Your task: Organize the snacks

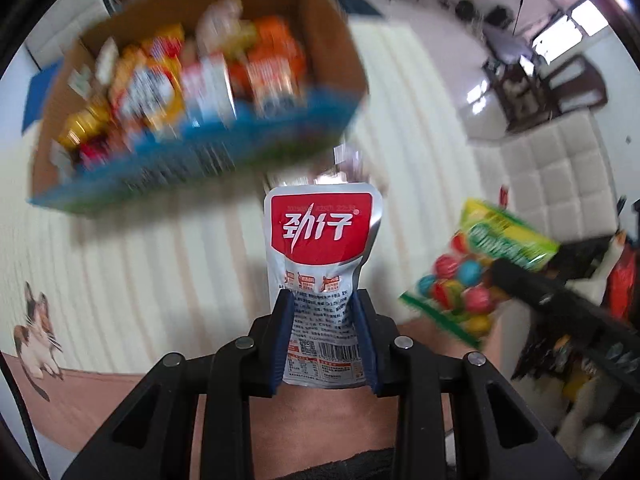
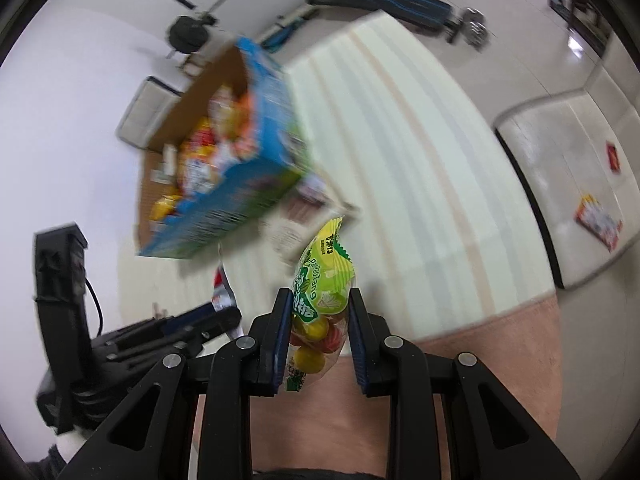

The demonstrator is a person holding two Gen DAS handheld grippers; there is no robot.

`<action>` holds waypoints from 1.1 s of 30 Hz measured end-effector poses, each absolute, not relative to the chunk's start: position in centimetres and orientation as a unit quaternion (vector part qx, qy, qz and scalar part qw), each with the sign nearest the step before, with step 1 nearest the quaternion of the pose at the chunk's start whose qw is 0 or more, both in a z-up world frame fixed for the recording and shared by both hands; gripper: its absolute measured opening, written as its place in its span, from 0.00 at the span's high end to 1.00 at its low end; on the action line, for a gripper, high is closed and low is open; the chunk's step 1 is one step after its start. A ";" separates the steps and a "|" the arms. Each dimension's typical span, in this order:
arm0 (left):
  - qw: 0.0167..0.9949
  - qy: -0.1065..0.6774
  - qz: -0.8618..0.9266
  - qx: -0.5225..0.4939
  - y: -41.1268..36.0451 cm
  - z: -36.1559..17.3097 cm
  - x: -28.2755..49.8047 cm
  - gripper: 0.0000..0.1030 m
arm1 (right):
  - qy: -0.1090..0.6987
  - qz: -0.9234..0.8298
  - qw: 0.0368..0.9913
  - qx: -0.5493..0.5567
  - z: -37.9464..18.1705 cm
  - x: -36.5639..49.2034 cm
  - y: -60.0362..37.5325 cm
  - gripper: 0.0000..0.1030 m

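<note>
1. Left gripper [image 1: 324, 300]: your jaws are clamped on the lower half of a silver pouch [image 1: 322, 264], held upright with its top free. It is a light, flat foil sachet, slick and creasing at the pads. I judge the hold secure enough, but foil can slide, so keep the grip low on the body rather than on the seal.
2. Label: the red panel carries white stylised characters that appear to read 劲仔. A barcode and fine print sit lower down, too small to read.
3. Right gripper [image 2: 318, 308]: jaws closed on a candy bag [image 2: 320, 292] with a green-yellow header and round coloured sweets inside. It is soft and lumpy, and its contents will shift. The header writing is blurred.
4. Both items are airborne above the striped cream bed cover [image 1: 400, 120].
5. At 11 o'clock, further off: a cardboard box [image 1: 332, 32] with blue printed sides, already holding assorted snack packets. It is motion-blurred, so no labels are legible. It is probably the drop target.
</note>
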State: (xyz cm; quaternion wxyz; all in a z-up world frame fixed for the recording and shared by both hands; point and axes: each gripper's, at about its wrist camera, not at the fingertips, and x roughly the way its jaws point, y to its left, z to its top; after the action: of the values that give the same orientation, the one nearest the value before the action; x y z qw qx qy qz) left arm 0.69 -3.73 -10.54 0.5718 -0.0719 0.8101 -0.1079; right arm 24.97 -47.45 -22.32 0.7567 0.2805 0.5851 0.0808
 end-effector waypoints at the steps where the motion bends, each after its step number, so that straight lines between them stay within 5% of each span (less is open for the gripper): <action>1: 0.583 0.801 -0.108 -0.076 -3.3 -9.5 2.1 0.90 | 0.578 0.092 0.762 0.277 -21.2 26.0 -46.8 0.72; 8: 0.647 0.755 -0.079 -0.073 -1.6 -9.5 10.9 0.91 | 0.543 0.131 0.801 0.215 -16.5 35.1 -42.0 0.72; 16: 0.628 0.776 -0.032 -0.046 0.8 -20.2 16.5 0.91 | 0.594 0.109 0.777 0.175 -21.8 45.5 -37.7 0.72; 26: 0.623 0.781 -0.022 -0.035 2.2 -23.1 17.2 0.90 | 0.615 0.108 0.764 0.165 -23.5 48.9 -36.2 0.69; 28: 0.620 0.784 -0.025 -0.032 2.1 -23.2 17.0 0.90 | 0.622 0.112 0.756 0.167 -23.8 49.3 -36.0 0.54; 29: 0.618 0.786 -0.022 -0.030 2.1 -23.2 16.9 0.89 | 0.621 0.109 0.759 0.162 -23.5 49.3 -36.0 0.20; 30: 0.617 0.786 -0.019 -0.036 2.3 -23.0 16.6 0.88 | 0.614 0.105 0.766 0.156 -23.0 49.1 -36.0 0.06; 33: 0.628 0.777 -0.021 -0.042 2.6 -22.3 15.6 0.86 | 0.595 0.114 0.776 0.176 -21.2 47.4 -36.8 0.06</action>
State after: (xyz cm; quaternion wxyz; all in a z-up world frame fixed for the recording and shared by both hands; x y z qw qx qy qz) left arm 15.62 2.64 -22.25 0.6280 -0.0425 0.7768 -0.0212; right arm 47.44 -36.79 -21.15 0.7758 0.1760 0.5950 0.1144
